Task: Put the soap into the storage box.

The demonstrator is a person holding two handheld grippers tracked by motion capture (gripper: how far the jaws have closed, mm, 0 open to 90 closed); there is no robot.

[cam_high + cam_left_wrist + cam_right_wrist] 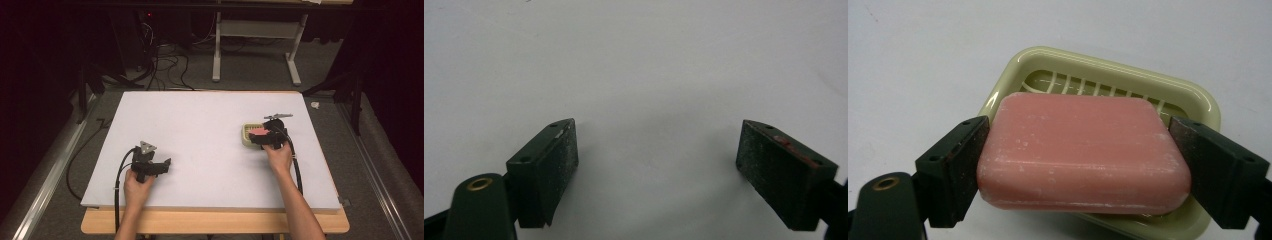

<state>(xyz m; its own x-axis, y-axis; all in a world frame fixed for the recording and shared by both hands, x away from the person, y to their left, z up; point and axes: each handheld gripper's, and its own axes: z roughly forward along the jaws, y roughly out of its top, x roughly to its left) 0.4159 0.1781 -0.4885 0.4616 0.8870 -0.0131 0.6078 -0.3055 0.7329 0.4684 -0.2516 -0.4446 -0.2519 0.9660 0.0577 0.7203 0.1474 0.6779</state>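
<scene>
The right gripper [1075, 165] clamps the pink soap [1083, 152] by its two short ends, a jaw pressed flat against each. That endwise hold leaves the long sides and underside free, so the bar can go down into, or come up out of, the dish [1193, 100] without the jaws fouling the rim. In the right gripper view the soap sits over the near part of the pale green dish, with the ribbed drain floor showing beyond it; whether the bar rests on the ribs or hangs just above them I cannot tell. In the high view the soap [258, 132] and dish [245, 134] lie on the right half of the tabletop [200, 125], toward the far side, with the right gripper [263, 138] on their near right.

The left gripper [167, 162] rests well apart, near the left front of the tabletop, jaws spread wide over bare white surface with nothing between them [656, 155]. It seems parked out of the way, since the dish looks steady enough unaided.

Nothing stands between the soap and the dish. The likely snag is the raised rim, close to each jaw.
</scene>
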